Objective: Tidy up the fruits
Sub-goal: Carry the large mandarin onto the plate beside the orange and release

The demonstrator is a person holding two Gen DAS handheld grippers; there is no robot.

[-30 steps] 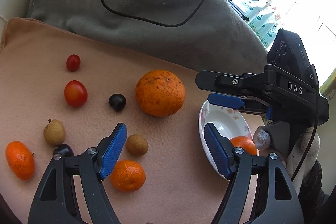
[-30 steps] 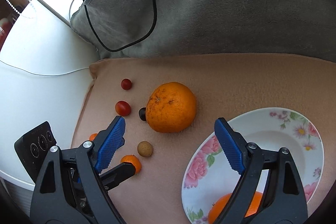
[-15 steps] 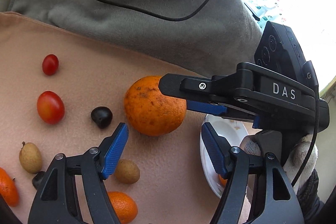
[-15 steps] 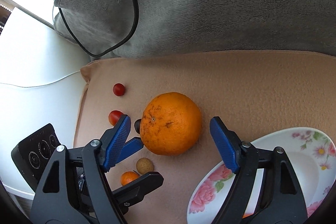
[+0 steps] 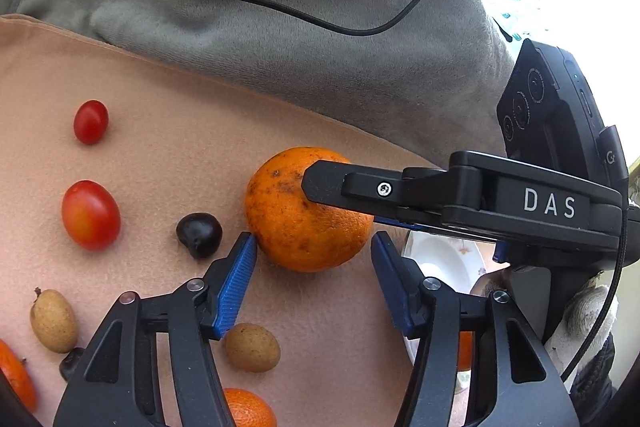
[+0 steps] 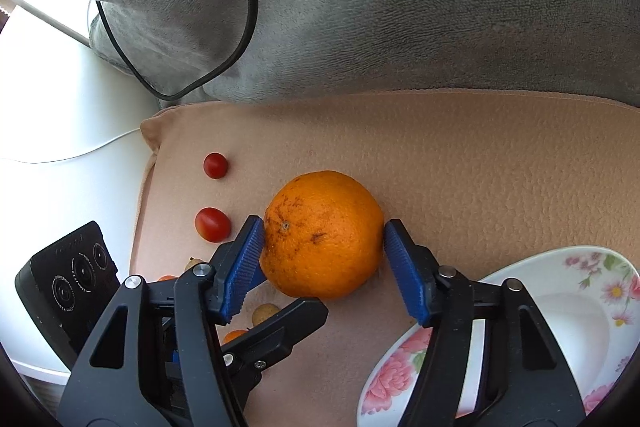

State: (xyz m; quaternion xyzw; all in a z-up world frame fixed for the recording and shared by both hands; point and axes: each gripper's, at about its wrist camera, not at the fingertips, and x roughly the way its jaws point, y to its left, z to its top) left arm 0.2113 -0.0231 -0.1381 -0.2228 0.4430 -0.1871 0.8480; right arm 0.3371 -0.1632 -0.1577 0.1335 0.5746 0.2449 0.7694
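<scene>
Bracketing the big orange (image 6: 323,235), the right gripper (image 6: 324,251) has its blue fingers (image 6: 244,263) at the fruit's two sides; the left pad touches the peel, the right pad sits just at its edge, so a grasp looks begun, though how firm I cannot tell. The orange rests on the tan cloth (image 6: 480,163).

Left gripper (image 5: 314,275): fingers (image 5: 236,283) spread, released, holding nothing, tips just short of the same orange (image 5: 308,211) on its near side. The right gripper's black body crosses over the fruit in the left wrist view.

Near fruit, left wrist view: a small tangerine (image 5: 248,409) at the bottom edge, a brown longan (image 5: 252,347) beside the left pad, a second longan (image 5: 54,321) further left. Mid-distance: a dark cherry (image 5: 199,235) just left of the orange, a larger tomato (image 5: 91,215), then a small tomato (image 5: 91,121) beyond it.

Flowered plate (image 6: 400,367) lies to the right of the orange, partly behind the right finger.

Far side: a grey blanket (image 6: 400,7) heaped along the cloth's edge, a black cable (image 6: 244,27) looped across it.
</scene>
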